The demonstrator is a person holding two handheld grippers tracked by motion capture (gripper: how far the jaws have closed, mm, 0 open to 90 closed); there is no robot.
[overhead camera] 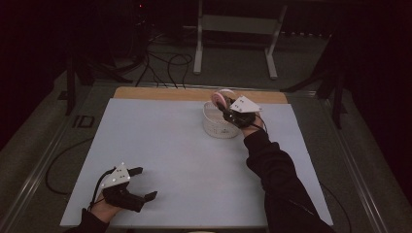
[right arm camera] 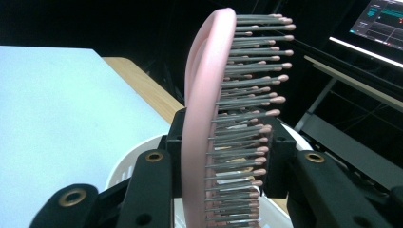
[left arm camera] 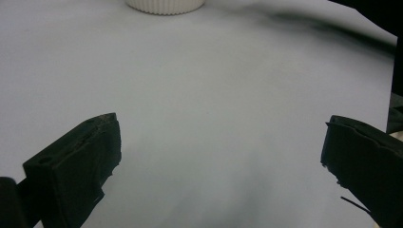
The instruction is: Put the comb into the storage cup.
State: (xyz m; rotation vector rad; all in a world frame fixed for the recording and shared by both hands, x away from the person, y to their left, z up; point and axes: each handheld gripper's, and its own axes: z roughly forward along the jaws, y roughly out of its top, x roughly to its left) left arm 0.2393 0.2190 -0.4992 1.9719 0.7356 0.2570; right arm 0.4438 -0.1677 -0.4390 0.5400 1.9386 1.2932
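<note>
At the lower left of the high view, the left gripper [overhead camera: 141, 183] is rested low over the tabletop [overhead camera: 160, 145]. Its fingers [left arm camera: 81, 166] are spread wide apart, and nothing is held between them. In the left gripper view, only the smooth, pale blue-white sheet of the tabletop is seen between them, with the bottom of the white basket [left arm camera: 165, 5] at the top edge of the frame.

Moving to the right in the high view, a pink hairbrush [overhead camera: 221, 98] is held up above the white basket [overhead camera: 218, 124], in the upper middle of the frame. It is gripped by the right gripper [overhead camera: 227, 110], whose fingers [right arm camera: 157, 185] are closed on it from both sides. In the right gripper view the brush is stood upright in the middle of the frame. Its back is smooth, curved pink plastic. Its bristles are thin grey pins with small round pink tips, set in neat rows. The basket below is round, white and ribbed, with little holes in its wall.

The brush looks to be at the basket, either going in or coming out; which one cannot be told. If it is going in, it needs to be lowered gently inside the rim and then let go.

At the far edge of the tabletop a strip of bare wood [overhead camera: 160, 93] is seen.
</note>
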